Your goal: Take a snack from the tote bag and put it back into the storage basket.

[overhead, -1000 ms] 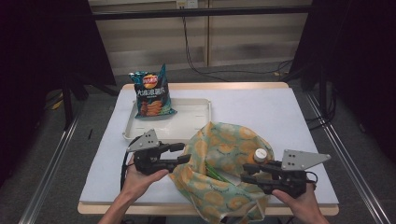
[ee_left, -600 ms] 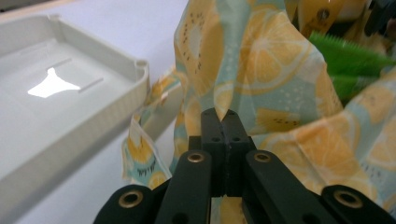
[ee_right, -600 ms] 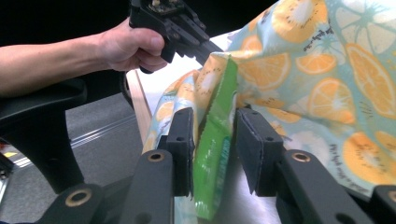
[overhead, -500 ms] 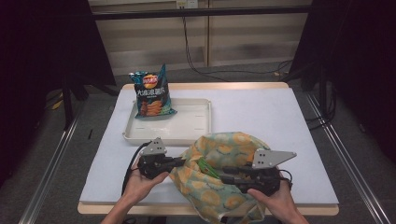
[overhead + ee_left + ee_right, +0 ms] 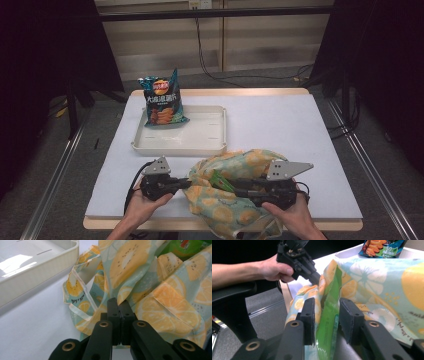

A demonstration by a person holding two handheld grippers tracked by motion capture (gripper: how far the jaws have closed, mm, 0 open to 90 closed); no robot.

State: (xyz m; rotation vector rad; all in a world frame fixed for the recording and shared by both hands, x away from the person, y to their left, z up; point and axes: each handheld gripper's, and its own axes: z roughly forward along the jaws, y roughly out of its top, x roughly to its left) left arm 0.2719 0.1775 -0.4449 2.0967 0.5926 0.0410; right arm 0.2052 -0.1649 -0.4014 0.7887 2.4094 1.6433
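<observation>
We had the fruit-print bag [image 5: 235, 192] at the counter's [image 5: 280, 125] near edge, just before the tray [image 5: 200, 142]. Left claw [image 5: 119, 305] clamped shut on its rim; right claw [image 5: 327, 315] straddled a green packet [image 5: 328, 322] inside, not visibly pinching. Next, we judged: squeeze, then lift it out.

White-topped table [image 5: 280, 130], wood edge. Cream tray [image 5: 200, 142] at far left part; chip bag [image 5: 162, 102] stands in tray's far left corner. Citrus-print fabric bag [image 5: 235, 200] slumps at near edge, just in front of tray, part overhanging edge.
</observation>
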